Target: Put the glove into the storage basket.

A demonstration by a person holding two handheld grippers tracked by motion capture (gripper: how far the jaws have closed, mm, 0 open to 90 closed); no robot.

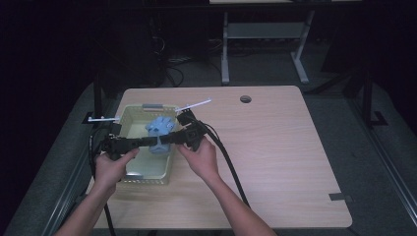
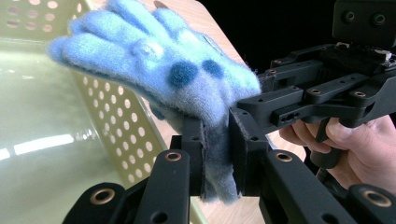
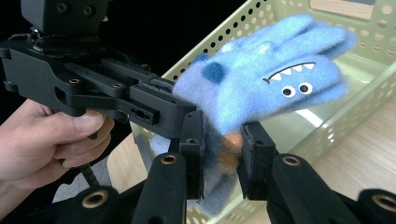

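A fuzzy blue glove [image 1: 160, 129] with darker dots, printed eyes and teeth hangs above a pale green perforated basket [image 1: 129, 116] at the table's left side. Both grippers hold its cuff from opposite sides. My left gripper [image 1: 149, 141] comes in from the left, shut on the cuff; in the left gripper view the glove [image 2: 154, 60] stretches away from the pads [image 2: 217, 161]. My right gripper [image 1: 165, 138] comes in from the right, shut on the same cuff [image 3: 223, 161], and the glove's fingers [image 3: 280, 70] point over the basket [image 3: 369, 98]. A hand holds each gripper.
The basket [image 2: 116, 121] has nothing lying on its floor. The wooden table [image 1: 275, 147] spreads out to the right, with a round cable hole [image 1: 245, 99] at the back and a grey tape strip [image 1: 341, 197] near the front right corner. A black cable [image 1: 228, 160] trails from the right gripper.
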